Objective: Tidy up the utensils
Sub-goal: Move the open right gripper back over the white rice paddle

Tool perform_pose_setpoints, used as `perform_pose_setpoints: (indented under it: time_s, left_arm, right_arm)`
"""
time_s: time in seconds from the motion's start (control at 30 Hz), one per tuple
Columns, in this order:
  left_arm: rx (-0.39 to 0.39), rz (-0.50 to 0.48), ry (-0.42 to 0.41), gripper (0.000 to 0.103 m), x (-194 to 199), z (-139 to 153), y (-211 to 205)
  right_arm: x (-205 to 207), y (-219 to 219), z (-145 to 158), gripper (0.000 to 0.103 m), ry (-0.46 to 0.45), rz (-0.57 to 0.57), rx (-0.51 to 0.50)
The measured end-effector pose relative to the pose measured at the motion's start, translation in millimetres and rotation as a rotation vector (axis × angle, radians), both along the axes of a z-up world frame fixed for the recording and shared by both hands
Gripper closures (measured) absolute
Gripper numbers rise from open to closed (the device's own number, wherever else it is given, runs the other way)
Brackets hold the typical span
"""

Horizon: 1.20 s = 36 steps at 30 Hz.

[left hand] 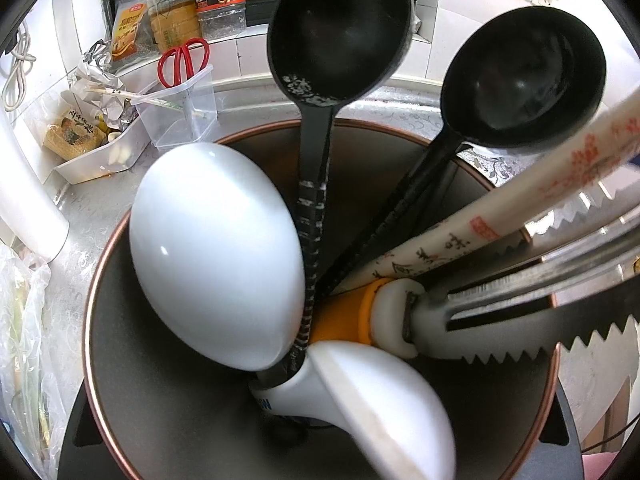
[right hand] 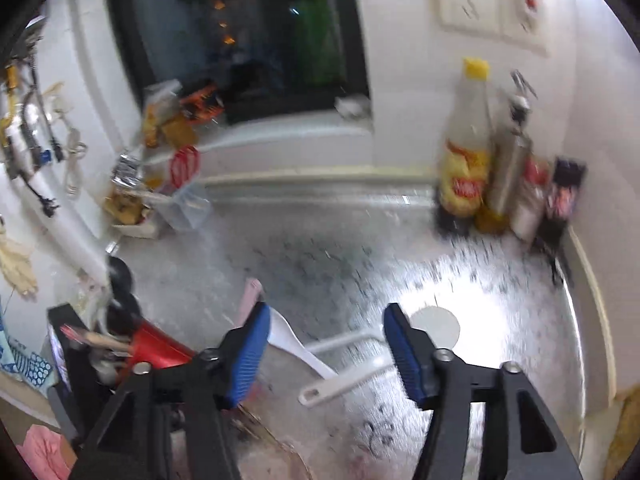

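**Right claw wide above the loose white utensils**

On the shiny metal counter (right hand: pixel 320 256) lie the loose pieces: a white spoon (right hand: pixel 298 344), a white slotted utensil (right hand: pixel 344 380) beside it, and a pink handle (right hand: pixel 250 294) poking out behind the left blue pad. They sit low in the right wrist view, mostly in the gap between the fingers. The right gripper (right hand: pixel 324 344) stands wide, pads touching nothing.

Off to the left, the holder (left hand: pixel 120 264), copper-rimmed, is packed: two black ladles (left hand: pixel 340 28), a white ceramic spoon (left hand: pixel 216 256), patterned chopsticks (left hand: pixel 520 216), a serrated metal tool (left hand: pixel 540 280). The left gripper's (left hand: pixel 320 460) black fingers flank the holder's rim, clamped on it.

Further back: red scissors (left hand: pixel 184 60) in a clear tub, sauce bottles (right hand: pixel 464 160) in the corner.
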<state>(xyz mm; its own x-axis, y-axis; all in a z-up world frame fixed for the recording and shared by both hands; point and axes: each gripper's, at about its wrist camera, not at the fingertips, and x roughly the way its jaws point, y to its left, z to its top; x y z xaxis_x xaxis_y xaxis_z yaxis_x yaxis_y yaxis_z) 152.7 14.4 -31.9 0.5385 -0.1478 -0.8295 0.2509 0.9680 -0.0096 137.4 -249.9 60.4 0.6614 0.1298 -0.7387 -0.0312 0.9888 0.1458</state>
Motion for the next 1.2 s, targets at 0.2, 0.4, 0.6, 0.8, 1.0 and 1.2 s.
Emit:
perform_pose_setpoints:
  time_s: [0.2, 0.4, 0.6, 0.8, 1.0, 1.2]
  left_arm:
    - [0.003, -0.001, 0.001, 0.013, -6, 2, -7]
    - [0.002, -0.001, 0.001, 0.013, -4, 2, -6]
    - [0.001, -0.001, 0.001, 0.013, -4, 2, -6]
    - [0.004, -0.004, 0.003, 0.013, -4, 1, -4]
    - [0.006, -0.006, 0.004, 0.013, -4, 1, -4]
    - [0.003, -0.004, 0.005, 0.013, -3, 0, -3]
  right_arm:
    - [-7, -24, -32, 0.000, 0.073, -0.068, 0.043]
    - [-14, -38, -53, 0.000, 0.086, -0.118, 0.071]
    - [-15, -44, -61, 0.000, 0.064, -0.157, 0.048]
    - [-15, -52, -68, 0.000, 0.081, -0.192, 0.007]
    - [-17, -64, -81, 0.000, 0.126, -0.220, 0.019]
    - [-17, -69, -89, 0.000, 0.146, -0.244, 0.019]
